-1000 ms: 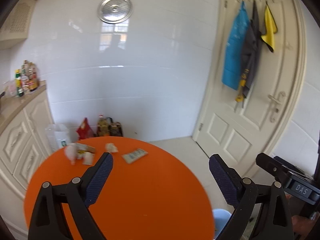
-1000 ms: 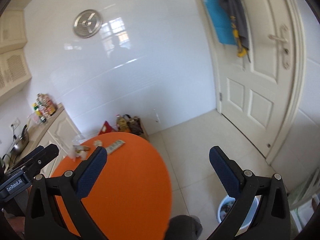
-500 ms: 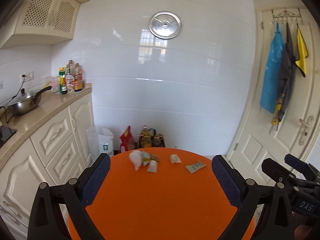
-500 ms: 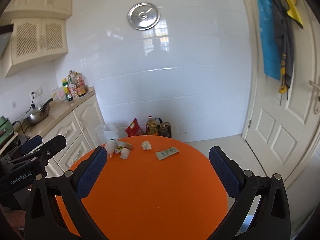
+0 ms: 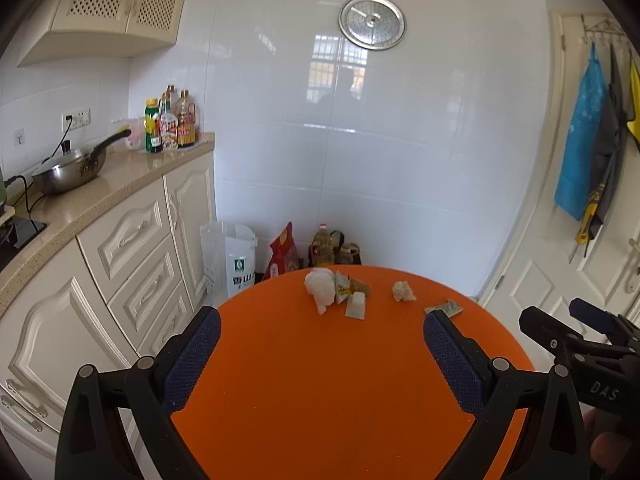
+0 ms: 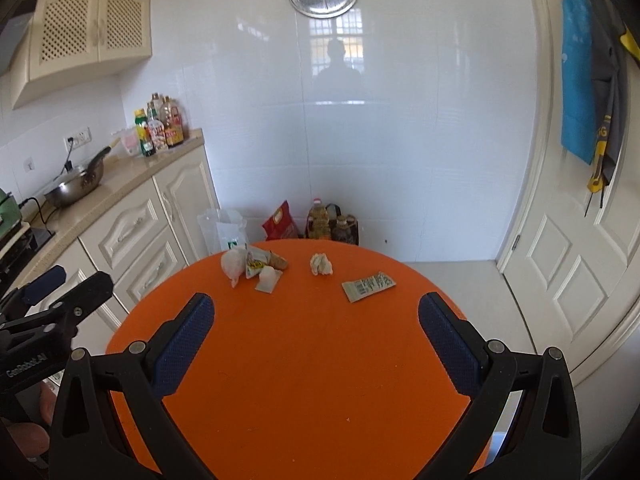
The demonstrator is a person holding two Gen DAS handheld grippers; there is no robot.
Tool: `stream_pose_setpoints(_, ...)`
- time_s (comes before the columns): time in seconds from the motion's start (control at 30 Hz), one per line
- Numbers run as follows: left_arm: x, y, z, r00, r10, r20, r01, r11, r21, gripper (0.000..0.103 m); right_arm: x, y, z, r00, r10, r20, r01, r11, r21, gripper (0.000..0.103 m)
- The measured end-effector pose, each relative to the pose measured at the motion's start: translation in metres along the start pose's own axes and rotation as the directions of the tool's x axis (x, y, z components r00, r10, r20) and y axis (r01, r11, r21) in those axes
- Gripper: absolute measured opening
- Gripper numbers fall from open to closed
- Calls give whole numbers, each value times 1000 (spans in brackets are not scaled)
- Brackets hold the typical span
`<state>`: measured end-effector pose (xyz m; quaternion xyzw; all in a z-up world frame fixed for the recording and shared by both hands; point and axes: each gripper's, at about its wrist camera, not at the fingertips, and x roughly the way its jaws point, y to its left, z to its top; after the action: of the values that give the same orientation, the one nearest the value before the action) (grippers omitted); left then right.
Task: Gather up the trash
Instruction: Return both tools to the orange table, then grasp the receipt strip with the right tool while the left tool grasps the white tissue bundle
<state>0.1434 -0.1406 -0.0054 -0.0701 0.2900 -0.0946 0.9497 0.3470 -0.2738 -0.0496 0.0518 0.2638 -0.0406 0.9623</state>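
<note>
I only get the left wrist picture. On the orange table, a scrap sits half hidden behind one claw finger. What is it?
Observer: The right wrist view shows it whole. It is a flat, pale wrapper with a printed barcode, lying apart from the crumpled tissue.
Visitor: Is the other claw holding anything? I only see its side.
Observer: No. The right claw is wide open and empty, above the orange table.
Visitor: Does that wrapper hang over the table's edge?
Observer: No. It lies wholly on the table, with orange showing all round it.
</note>
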Motion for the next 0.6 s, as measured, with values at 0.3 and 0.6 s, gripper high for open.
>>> stream_pose_setpoints(0.3, 142, -14, 44, 992, 8, -123, -7, 1000, 10, 100, 123, -41, -2, 983, -35, -179, 48, 997, 68, 103)
stream_pose_setpoints(0.6, 303, -39, 82, 974, 66, -218, -61, 998, 32, 100, 226, -72, 1, 955, -68, -290, 107, 987, 122, 98)
